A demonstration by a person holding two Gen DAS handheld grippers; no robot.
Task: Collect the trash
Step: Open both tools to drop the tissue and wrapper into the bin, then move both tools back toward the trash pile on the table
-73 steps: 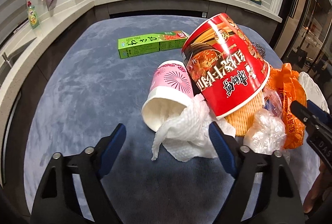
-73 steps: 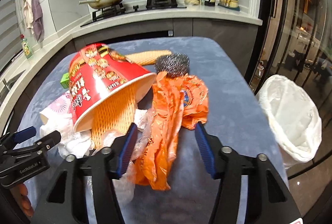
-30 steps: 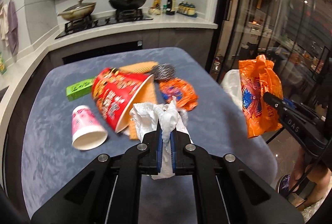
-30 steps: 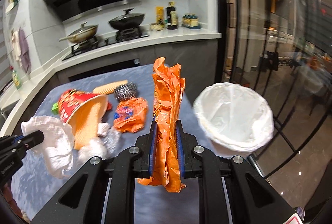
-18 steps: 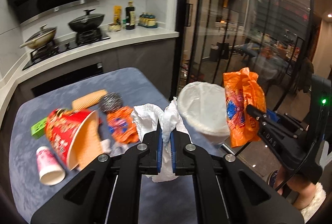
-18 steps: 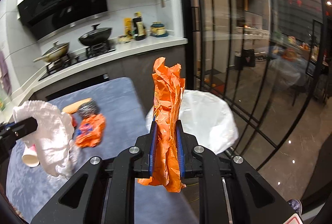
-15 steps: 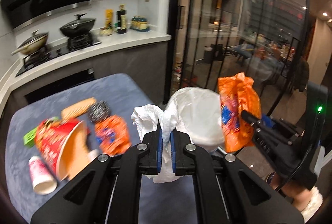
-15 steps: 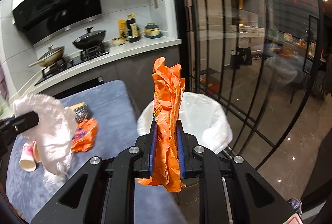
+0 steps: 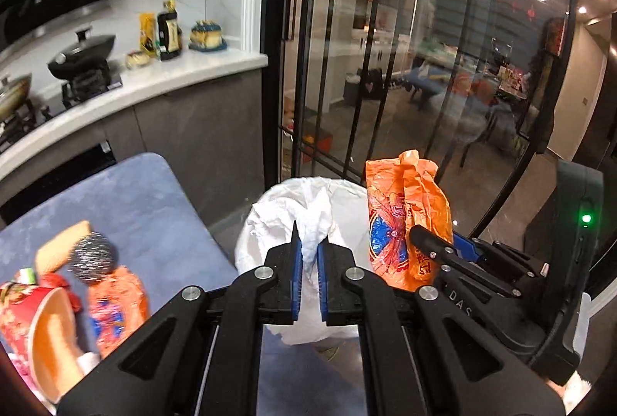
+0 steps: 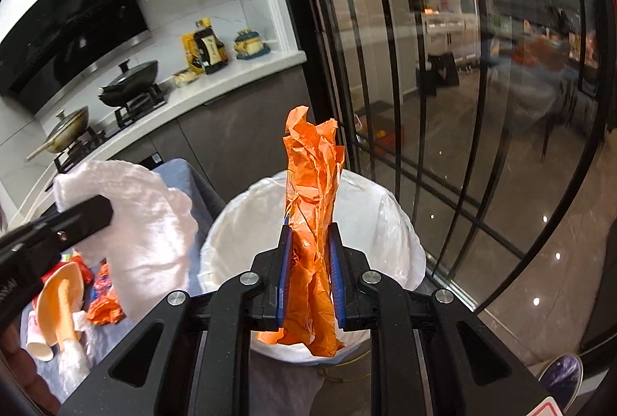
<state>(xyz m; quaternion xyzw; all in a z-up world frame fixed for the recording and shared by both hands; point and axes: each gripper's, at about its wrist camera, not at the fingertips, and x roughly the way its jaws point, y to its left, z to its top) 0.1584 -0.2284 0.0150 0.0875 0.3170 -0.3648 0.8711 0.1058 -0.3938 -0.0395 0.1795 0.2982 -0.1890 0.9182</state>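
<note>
My left gripper [image 9: 307,246] is shut on a crumpled white paper towel [image 9: 314,219], which also shows in the right wrist view [image 10: 146,223]. My right gripper [image 10: 310,234] is shut on an orange plastic wrapper [image 10: 312,207], also seen in the left wrist view [image 9: 401,219]. Both are held in the air over or just before a bin lined with a white bag [image 10: 389,223], which stands past the table's right end. The towel hides most of the bin in the left wrist view.
On the blue-grey table [image 9: 127,207] lie a red noodle cup [image 9: 34,323], an orange wrapper [image 9: 115,304], a steel scourer [image 9: 94,256], a wafer-like piece [image 9: 58,246] and a pink paper cup [image 10: 38,339]. Glass doors [image 10: 443,107] stand behind the bin.
Both grippers have swung right, away from the table and toward the lined bin, each still holding its piece of trash. The bin now sits right behind both held items.
</note>
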